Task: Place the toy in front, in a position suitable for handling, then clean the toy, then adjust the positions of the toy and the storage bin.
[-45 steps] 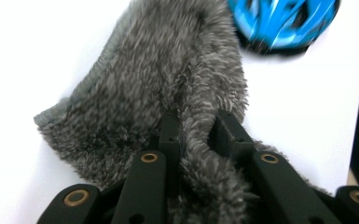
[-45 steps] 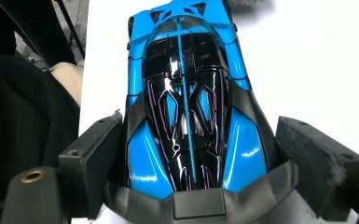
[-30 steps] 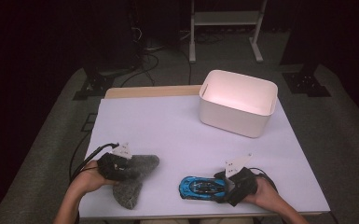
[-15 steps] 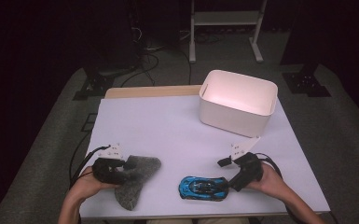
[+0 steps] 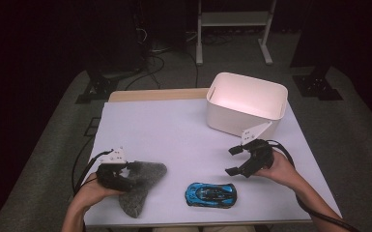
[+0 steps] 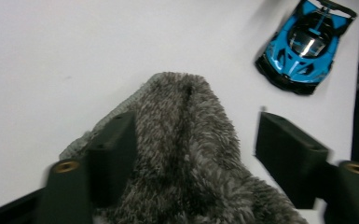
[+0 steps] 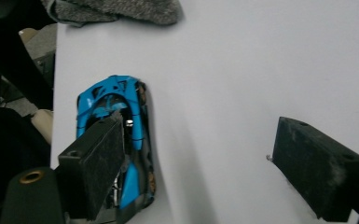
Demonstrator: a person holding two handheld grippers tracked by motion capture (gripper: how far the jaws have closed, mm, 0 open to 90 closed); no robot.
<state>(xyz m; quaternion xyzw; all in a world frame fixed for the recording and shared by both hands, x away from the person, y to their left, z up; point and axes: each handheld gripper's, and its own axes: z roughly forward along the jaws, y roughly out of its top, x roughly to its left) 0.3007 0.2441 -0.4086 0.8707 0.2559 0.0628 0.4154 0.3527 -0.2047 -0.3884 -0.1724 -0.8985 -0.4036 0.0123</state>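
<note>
Two grippers are over the near half of the table point(image 5: 174, 125), and the action is split between them. On the left, the left gripper point(image 5: 125, 175) sits low on the grey cloth point(image 5: 142, 186), a fuzzy piece lying crumpled near the front edge; the left gripper view has its jaws spread, one pressed against the cloth's point(image 6: 186, 154) side and the other standing clear on the far side, with the pile bunched up between them, so nothing is pinched. Over to the right, the right gripper point(image 5: 236, 160) hangs above bare tabletop with its jaws wide apart and nothing between them, held in the person's right hand point(image 5: 278, 169). The blue car point(image 5: 211, 194) rests on its wheels near the front edge, between the two grippers, just apart from the cloth and lower and to the left of the right gripper in the high view. From the right gripper view, the car point(image 7: 114, 140) lies beyond one jaw, partly hidden behind it, with the cloth's point(image 7: 116, 11) edge farther off at the top. A white bin point(image 5: 246, 104) stands at the far right of the table, well apart from all of it.
</note>
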